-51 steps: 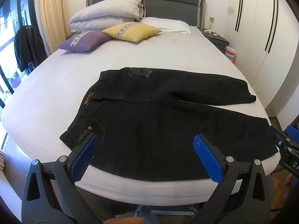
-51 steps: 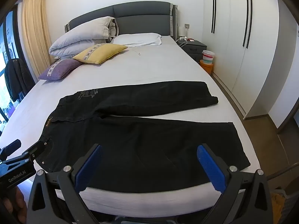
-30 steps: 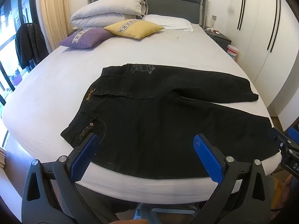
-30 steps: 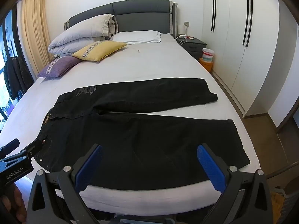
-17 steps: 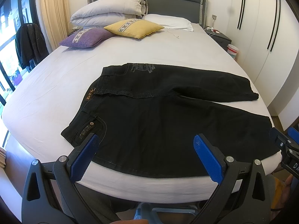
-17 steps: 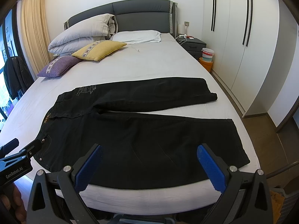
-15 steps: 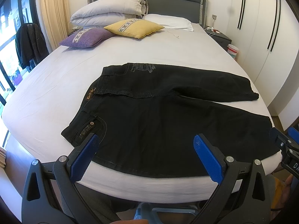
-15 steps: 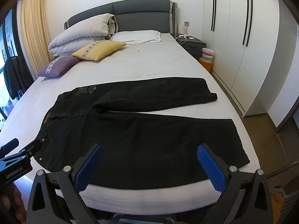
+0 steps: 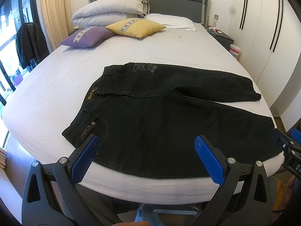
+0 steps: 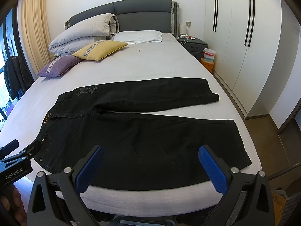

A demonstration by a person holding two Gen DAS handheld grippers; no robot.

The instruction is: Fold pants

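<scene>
Bed [image 9: 56, 94]: black pants [image 9: 160, 116] flat, beyond both grippers' spread fingers [image 10: 88, 169].

black pants [image 10: 143, 131] flat on bed [image 10: 160, 66], right tool [image 10: 150, 162] spread wide

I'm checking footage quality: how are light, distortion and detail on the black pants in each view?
Left wrist view: daylight from the window at left, strong fisheye bending, dark corners; the pants show stitching and a logo. Right wrist view: even light, wardrobe lines curve; pants mostly flat black, sharp.
</scene>
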